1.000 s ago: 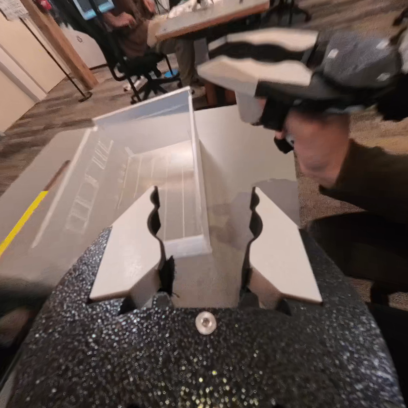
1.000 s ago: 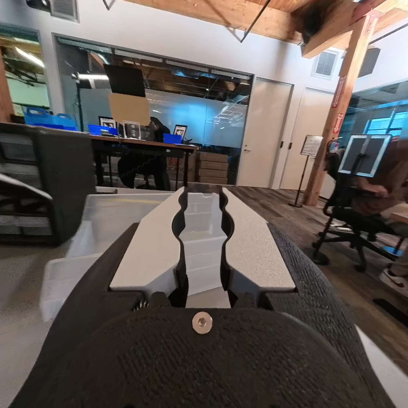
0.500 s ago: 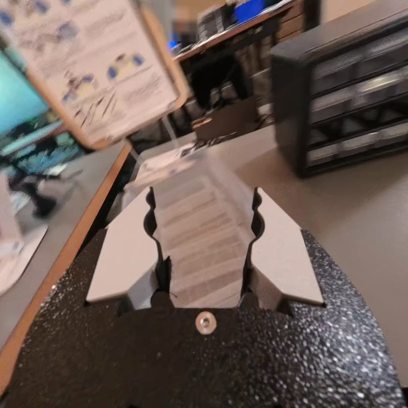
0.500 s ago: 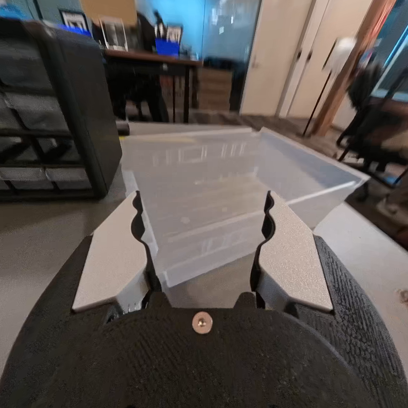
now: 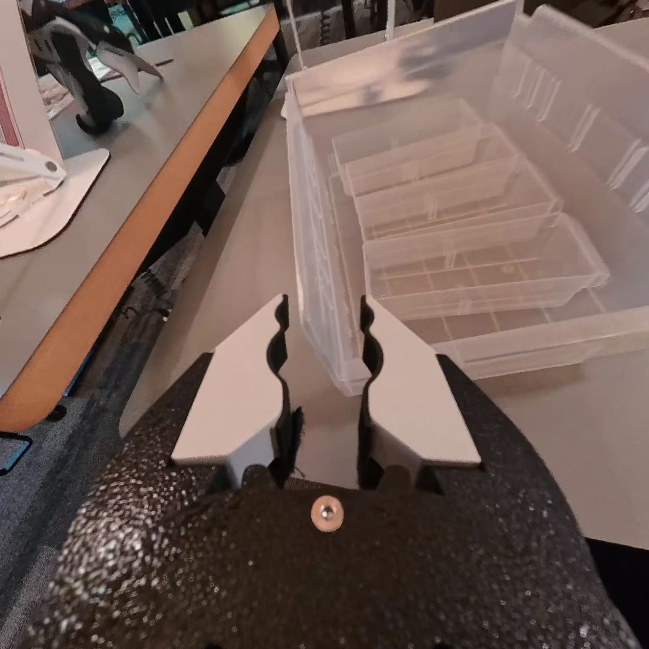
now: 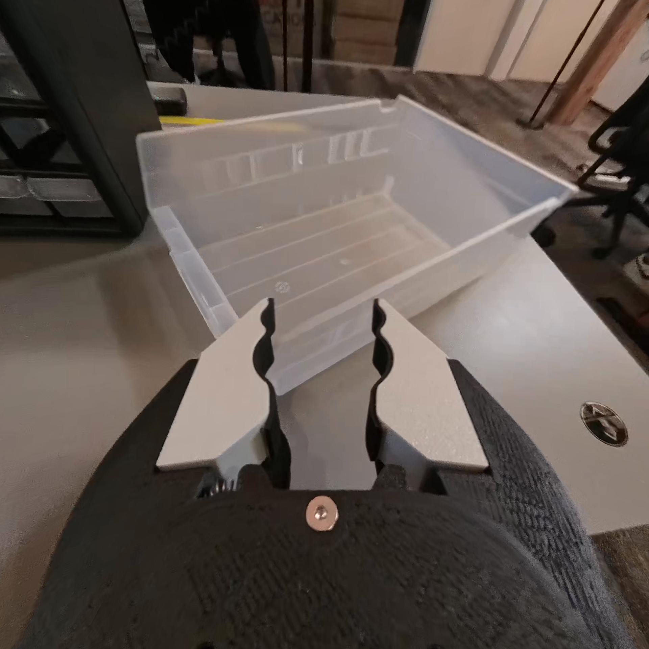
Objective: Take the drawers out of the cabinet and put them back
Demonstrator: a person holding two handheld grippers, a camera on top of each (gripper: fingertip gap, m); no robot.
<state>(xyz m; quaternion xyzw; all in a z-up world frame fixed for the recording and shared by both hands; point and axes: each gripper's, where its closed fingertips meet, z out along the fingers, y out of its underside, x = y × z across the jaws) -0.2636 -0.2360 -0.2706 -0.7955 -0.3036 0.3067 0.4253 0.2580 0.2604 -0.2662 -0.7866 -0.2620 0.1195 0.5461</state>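
Observation:
In the left wrist view a large clear drawer (image 5: 526, 337) lies on the table and holds three small clear drawers (image 5: 481, 270). My left gripper (image 5: 323, 305) is open. Its fingers stand on either side of the near end of that drawer's left wall (image 5: 316, 246), and I cannot tell whether they touch it. In the right wrist view a second large clear drawer (image 6: 316, 246) lies empty on the table, beside the black cabinet (image 6: 80, 105) at the left. My right gripper (image 6: 323, 305) is open and empty, with that drawer's near corner between its fingertips.
A neighbouring table with an orange edge (image 5: 140, 228) stands to the left. It carries a black-and-white tool (image 5: 94, 70) and a white stand (image 5: 52, 196). On the right are the table edge, a round grommet (image 6: 604, 428) and an office chair (image 6: 625, 168).
My right jaws have widened from nearly shut, and the view has tipped down over the empty drawer. My left gripper has swung round to the drawer that holds the small ones.

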